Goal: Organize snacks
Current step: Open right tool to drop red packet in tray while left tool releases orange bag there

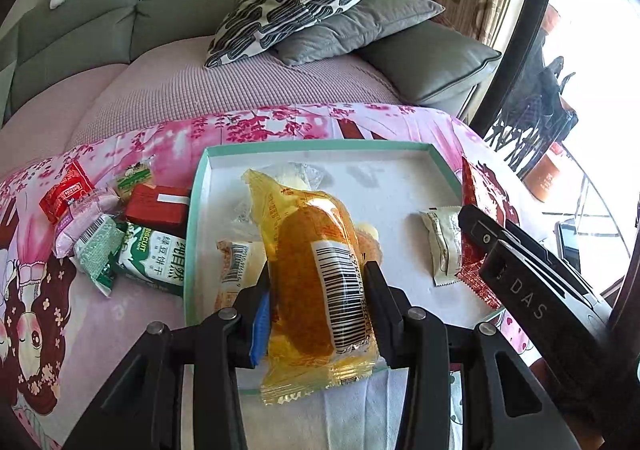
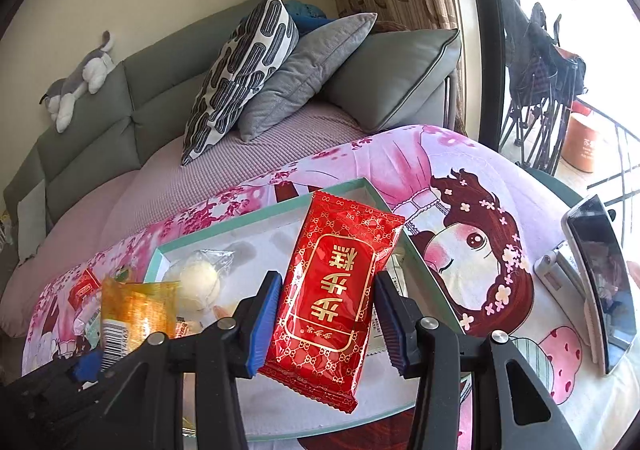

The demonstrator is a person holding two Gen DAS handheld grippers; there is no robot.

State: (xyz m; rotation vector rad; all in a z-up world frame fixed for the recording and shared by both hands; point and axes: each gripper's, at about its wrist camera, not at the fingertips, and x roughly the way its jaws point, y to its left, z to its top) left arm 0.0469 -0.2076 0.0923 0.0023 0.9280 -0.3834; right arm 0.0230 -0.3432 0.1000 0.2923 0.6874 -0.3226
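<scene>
Grey sofa [image 2: 120, 105] behind the desk; patterned cushion [image 1: 296, 1] atop grey cushion [image 1: 360, 27]; plush dog [image 2: 76, 87] on sofa back; phone [image 2: 600, 282] at the desk's right edge.

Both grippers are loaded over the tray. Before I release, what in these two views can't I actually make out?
- Tray floor under the yellow cake packet: left wrist view, the packet covers it.
- White wrapper on the tray: right wrist view, mostly behind the red packet.
- Left gripper fingertips: buried beside the yellow packet.
- Loose snack pile: tiny and blocked in the right view.
</scene>
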